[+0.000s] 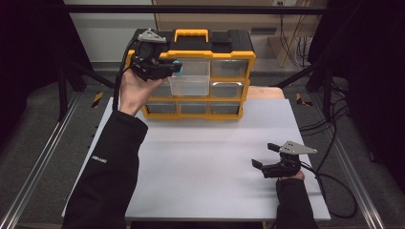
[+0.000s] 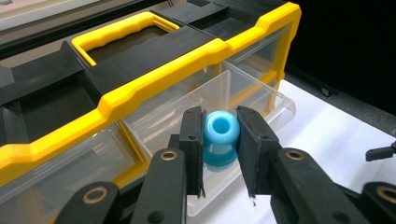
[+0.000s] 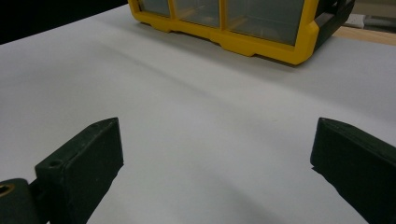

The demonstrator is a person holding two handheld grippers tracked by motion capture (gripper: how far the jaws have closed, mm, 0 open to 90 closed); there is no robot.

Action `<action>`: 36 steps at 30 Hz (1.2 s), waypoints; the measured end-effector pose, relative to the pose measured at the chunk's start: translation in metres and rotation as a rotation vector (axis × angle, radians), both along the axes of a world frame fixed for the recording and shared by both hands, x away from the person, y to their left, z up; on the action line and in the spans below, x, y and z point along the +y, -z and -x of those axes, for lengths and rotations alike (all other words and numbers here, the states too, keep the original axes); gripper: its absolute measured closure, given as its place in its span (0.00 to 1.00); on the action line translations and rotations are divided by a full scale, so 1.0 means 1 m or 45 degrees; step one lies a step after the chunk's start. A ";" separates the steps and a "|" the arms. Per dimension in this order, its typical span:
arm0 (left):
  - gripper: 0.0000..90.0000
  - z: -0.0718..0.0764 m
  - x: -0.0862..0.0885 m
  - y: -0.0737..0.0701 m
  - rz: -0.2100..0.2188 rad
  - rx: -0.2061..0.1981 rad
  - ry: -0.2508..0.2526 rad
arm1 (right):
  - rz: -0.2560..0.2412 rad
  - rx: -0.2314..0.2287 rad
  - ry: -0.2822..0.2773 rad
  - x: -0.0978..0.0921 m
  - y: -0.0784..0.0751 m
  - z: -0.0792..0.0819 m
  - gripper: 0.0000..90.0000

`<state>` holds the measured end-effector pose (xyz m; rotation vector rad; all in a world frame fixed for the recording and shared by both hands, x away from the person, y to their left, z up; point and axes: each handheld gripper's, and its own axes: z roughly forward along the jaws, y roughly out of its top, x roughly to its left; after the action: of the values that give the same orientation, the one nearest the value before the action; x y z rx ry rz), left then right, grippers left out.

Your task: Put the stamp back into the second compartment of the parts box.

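Note:
A yellow and black drawer organizer (image 1: pixel 193 45) stands at the far side of the white table (image 1: pixel 200 162). Its clear middle drawer (image 1: pixel 189 85) is pulled out. My left gripper (image 1: pixel 177 67) is held up in front of the organizer, shut on a small blue spool (image 2: pixel 220 139) that hangs just above the open drawer (image 2: pixel 219 100). My right gripper (image 1: pixel 265 155) rests low over the table near the front right, open, with nothing between its jaws. In the right gripper view the organizer's bottom row (image 3: pixel 243 23) lies well ahead.
The organizer has a yellow carry handle (image 1: pixel 191 34) on top and other clear drawers (image 1: pixel 229 68) pushed in. Cables (image 1: pixel 334 186) trail off the table's right side. A metal rail (image 1: pixel 33 171) runs along the left.

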<state>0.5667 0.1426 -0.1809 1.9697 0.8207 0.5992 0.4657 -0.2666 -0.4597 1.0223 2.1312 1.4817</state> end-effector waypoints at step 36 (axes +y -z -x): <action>0.70 -0.024 0.001 0.026 0.026 0.033 -0.054 | 0.000 -0.002 0.001 0.000 0.000 0.000 0.03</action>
<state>0.5910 0.1433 -0.2071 1.9495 0.8831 0.5887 0.4653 -0.2668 -0.4595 1.0213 2.1298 1.4814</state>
